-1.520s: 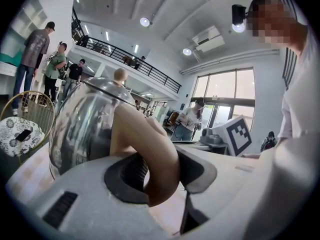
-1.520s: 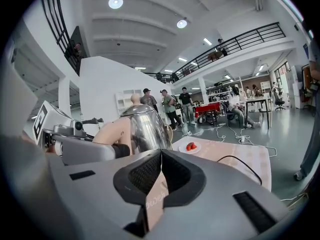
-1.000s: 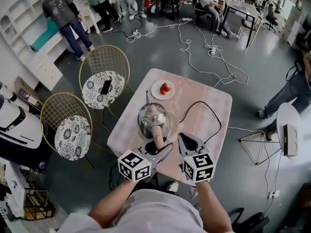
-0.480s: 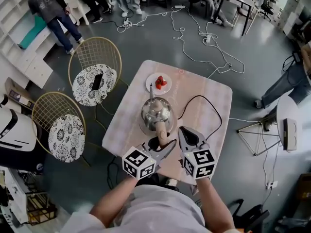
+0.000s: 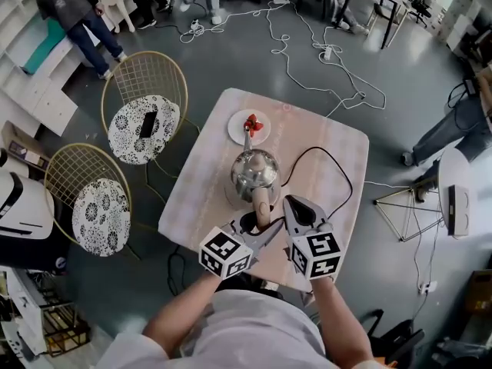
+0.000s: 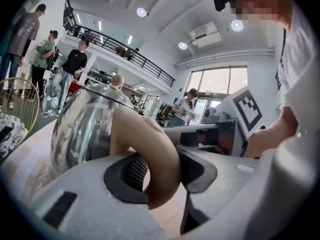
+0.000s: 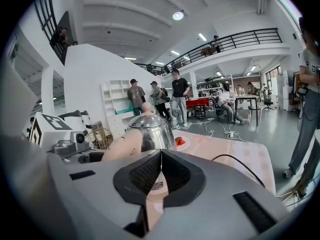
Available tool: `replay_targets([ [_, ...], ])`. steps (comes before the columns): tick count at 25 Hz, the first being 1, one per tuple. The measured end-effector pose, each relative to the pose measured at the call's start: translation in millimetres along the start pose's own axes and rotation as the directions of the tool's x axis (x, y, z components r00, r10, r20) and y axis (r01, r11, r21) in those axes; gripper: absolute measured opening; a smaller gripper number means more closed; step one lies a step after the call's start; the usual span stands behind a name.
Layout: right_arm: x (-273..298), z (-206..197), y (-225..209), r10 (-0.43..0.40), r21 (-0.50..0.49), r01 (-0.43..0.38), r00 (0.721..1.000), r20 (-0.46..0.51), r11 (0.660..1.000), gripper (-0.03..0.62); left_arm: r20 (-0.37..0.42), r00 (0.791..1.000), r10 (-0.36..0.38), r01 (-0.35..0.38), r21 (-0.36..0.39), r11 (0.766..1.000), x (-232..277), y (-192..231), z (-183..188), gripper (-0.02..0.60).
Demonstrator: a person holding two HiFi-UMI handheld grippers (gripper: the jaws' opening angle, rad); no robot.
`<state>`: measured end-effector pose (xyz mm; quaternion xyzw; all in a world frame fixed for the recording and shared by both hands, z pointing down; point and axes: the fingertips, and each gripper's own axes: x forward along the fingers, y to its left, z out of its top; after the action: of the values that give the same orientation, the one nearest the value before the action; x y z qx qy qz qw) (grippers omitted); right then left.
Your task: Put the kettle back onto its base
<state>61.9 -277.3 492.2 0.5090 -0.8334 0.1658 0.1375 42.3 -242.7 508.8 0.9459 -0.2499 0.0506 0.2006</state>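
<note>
Pink tabletop (image 5: 330,148) mid-room: on the kettle's (image 5: 254,167) near side the left gripper (image 5: 264,233) clamps its tan handle (image 5: 263,204), the right gripper (image 5: 292,206) sits just right of that handle, jaws together and empty, and the strawberry plate (image 5: 235,134) lies just beyond the spout.

My head camera looks steeply down on the table (image 5: 323,141) from above. Each gripper camera sits low, close behind its fingers (image 7: 210,199), facing across the table toward the far side. All three share the kettle (image 5: 254,167).
</note>
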Motion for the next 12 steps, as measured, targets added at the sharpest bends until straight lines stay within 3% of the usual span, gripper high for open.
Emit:
replay_targets([
  [12, 4, 0, -16, -0.028, 0.002, 0.028, 1.0, -0.009, 1.0, 0.005, -0.011, 0.999, -0.031, 0.031, -0.006, 0.999, 17, 3, -11, 0.156],
])
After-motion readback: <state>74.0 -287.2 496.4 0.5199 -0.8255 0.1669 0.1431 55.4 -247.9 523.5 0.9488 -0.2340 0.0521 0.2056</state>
